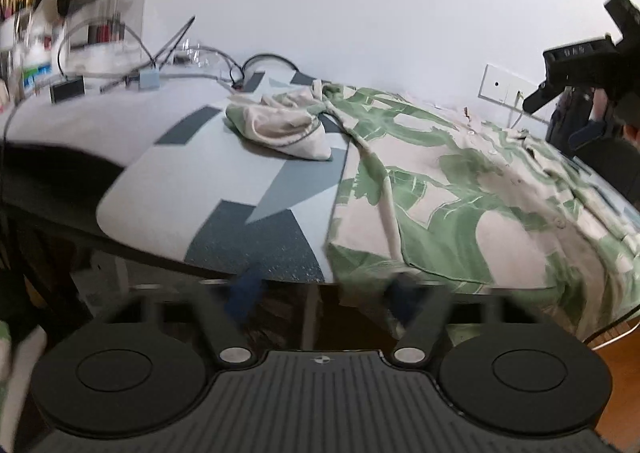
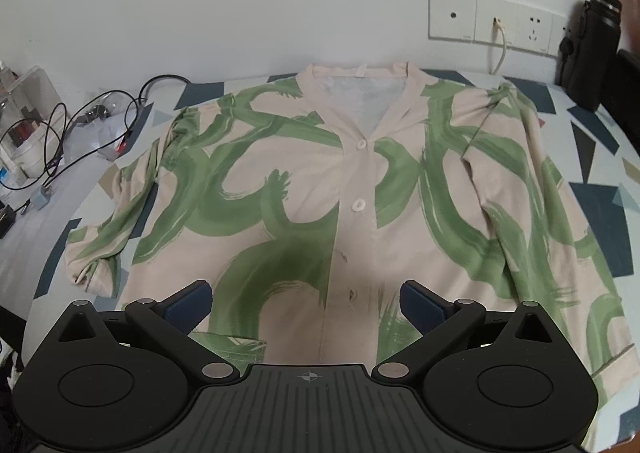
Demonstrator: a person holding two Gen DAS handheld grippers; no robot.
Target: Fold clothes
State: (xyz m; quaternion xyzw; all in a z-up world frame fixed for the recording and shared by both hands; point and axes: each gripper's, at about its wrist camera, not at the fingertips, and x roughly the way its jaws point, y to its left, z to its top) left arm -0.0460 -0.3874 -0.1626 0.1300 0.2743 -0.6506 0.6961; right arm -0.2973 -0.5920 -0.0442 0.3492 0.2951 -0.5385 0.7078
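Observation:
A cream button-front shirt with green brush strokes (image 2: pixel 360 189) lies flat, front up, collar toward the wall, on the patterned table cover (image 2: pixel 600 189). Its left sleeve (image 2: pixel 116 221) is bent beside the body; in the left wrist view that sleeve (image 1: pixel 280 125) lies bunched on the cover and the shirt body (image 1: pixel 460 205) spreads to the right. My right gripper (image 2: pixel 306 305) is open and empty above the shirt's lower front. My left gripper (image 1: pixel 324 293) is open and empty at the table's near edge by the shirt's hem corner. The right gripper also shows in the left wrist view (image 1: pixel 580 93).
Cables (image 2: pixel 80 125), a small grey adapter (image 1: pixel 149 80), a black box (image 1: pixel 67 89) and clear organizers with bottles (image 1: pixel 104 21) crowd the table's left end. Wall sockets (image 2: pixel 496 21) sit behind the shirt. A black object (image 2: pixel 588 53) stands at the far right.

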